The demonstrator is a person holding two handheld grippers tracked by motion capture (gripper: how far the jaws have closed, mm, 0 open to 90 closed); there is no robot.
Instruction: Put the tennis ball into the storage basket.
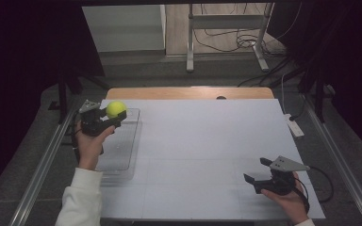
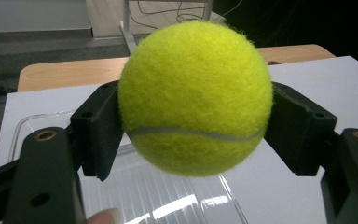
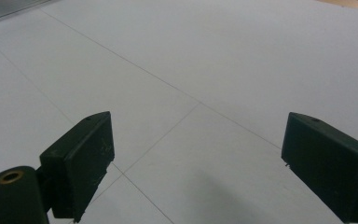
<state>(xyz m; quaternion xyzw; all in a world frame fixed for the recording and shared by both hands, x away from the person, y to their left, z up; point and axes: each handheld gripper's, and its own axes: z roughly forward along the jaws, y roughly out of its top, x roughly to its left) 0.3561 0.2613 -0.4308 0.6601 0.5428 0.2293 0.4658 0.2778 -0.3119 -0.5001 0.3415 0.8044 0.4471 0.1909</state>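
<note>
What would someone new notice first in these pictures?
First, the bright yellow tennis ball, clamped in the left tool and held up above a clear plastic tray at the left edge of the white table. Then the right tool, jaws open and holding nothing, low over the table's near right corner.

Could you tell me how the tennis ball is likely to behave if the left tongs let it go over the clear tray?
The tennis ball is round, so it would probably roll once it lands. Its fuzzy felt likely grips well: the left tongs hold it by two sides only. The clear tray has a low rim that may stop it.
</note>
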